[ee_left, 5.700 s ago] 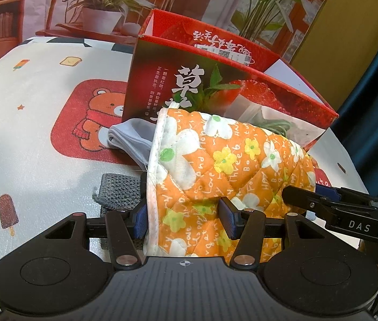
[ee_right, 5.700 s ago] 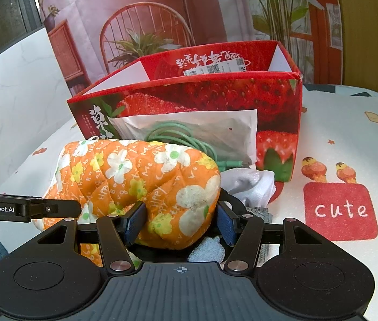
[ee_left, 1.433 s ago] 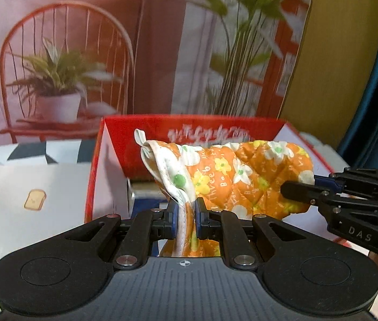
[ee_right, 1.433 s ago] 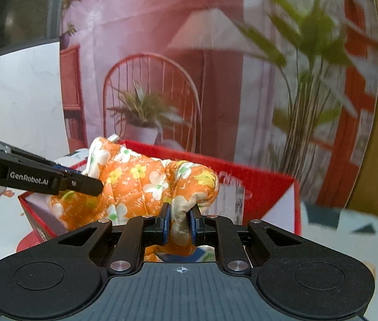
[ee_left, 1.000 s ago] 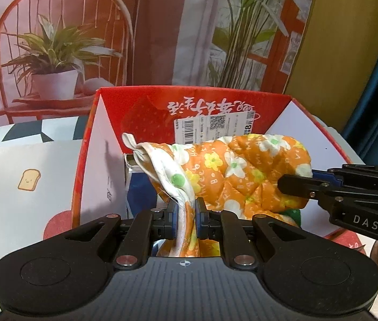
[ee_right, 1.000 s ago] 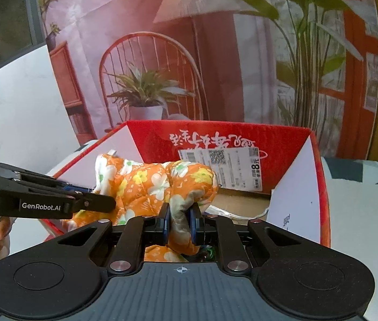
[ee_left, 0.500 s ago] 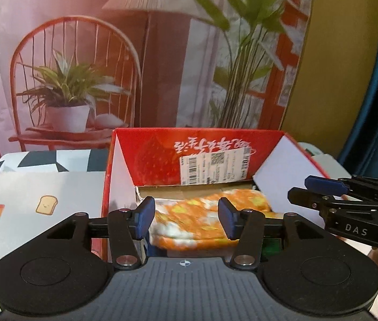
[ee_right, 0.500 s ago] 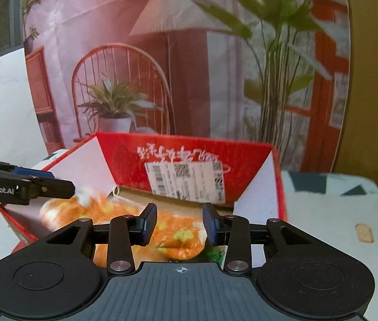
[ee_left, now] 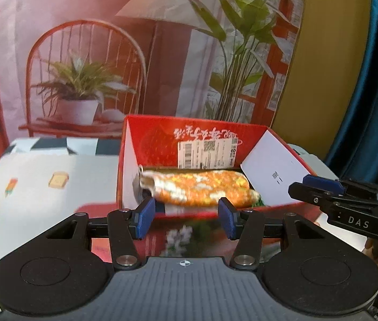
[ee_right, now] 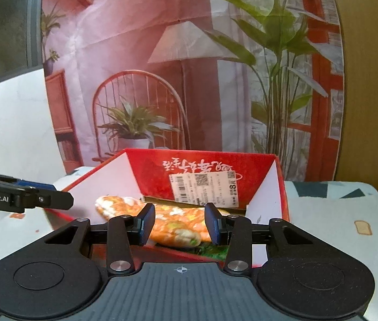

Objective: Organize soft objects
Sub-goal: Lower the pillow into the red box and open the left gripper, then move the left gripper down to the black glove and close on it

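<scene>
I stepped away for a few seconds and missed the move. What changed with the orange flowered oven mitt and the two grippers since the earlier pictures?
The orange flowered quilted oven mitt went from the table in front of the red strawberry cardboard box up and into it. Both the left gripper and right gripper, which had pinched it, let go; they now stand open and empty, pulled back. The box stayed put.

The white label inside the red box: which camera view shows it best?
The right wrist view shows the label best: it is larger there, less blurred, and its barcode and square code can be told apart. The left wrist view shows the same label on the back wall of the red box, but smaller and softer.
</scene>
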`<state>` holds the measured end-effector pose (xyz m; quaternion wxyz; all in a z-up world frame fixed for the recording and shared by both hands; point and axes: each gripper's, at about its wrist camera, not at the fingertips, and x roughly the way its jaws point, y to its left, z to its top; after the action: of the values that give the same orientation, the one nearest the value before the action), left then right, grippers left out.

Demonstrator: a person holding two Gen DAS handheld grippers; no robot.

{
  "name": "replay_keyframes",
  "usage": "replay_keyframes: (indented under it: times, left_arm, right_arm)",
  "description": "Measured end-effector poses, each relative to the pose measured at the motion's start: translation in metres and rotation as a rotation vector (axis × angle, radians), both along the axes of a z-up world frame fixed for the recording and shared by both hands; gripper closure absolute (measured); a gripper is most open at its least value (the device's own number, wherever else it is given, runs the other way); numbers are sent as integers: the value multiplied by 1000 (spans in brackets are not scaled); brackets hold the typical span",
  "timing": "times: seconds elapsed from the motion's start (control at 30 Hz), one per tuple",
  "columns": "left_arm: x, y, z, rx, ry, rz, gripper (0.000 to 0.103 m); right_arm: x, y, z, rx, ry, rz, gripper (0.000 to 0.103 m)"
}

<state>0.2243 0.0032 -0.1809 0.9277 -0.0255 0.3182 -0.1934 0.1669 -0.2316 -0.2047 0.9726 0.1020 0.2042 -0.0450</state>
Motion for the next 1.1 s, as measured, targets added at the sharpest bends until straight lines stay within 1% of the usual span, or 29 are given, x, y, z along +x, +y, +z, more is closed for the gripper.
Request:
replay_keyframes:
  times: [0.23, 0.33, 0.47, 0.53, 0.67, 0.8, 0.9, 0.97, 1.03, 1.1]
  left_arm:
    - [-30, 13, -16, -59, 51, 45, 49]
    - [-39, 15, -25, -62, 77, 50, 49]
    - [-50, 15, -44, -84, 121, 73, 49]
    - [-56, 10, -54, -81, 133, 77, 49]
    - [-67, -3, -67, -51, 140, 43, 49]
    - [-70, -8, -74, -29, 160, 51, 49]
    - [-70, -10, -80, -21, 185, 43, 49]
    - [-72, -9, -84, -34, 207, 48, 49]
    - [-75, -7, -85, -66, 210, 37, 49]
    - [-76, -8, -85, -73, 210, 34, 49]
  right_arm:
    - [-32, 9, -10, 51, 5, -24, 65]
    - [-43, 14, -11, 42, -9, -17, 65]
    - [-51, 14, -15, 63, 2, -18, 65]
    - [-54, 16, -21, 65, 14, -14, 65]
    - [-61, 24, -38, 82, 55, -2, 65]
    - [-63, 31, -56, 103, 129, 9, 65]
    - [-62, 34, -65, 126, 168, 18, 65]
    - [-60, 37, -72, 123, 196, 23, 65]
    - [-59, 38, -79, 130, 225, 24, 65]
    - [-61, 36, -84, 147, 223, 22, 65]
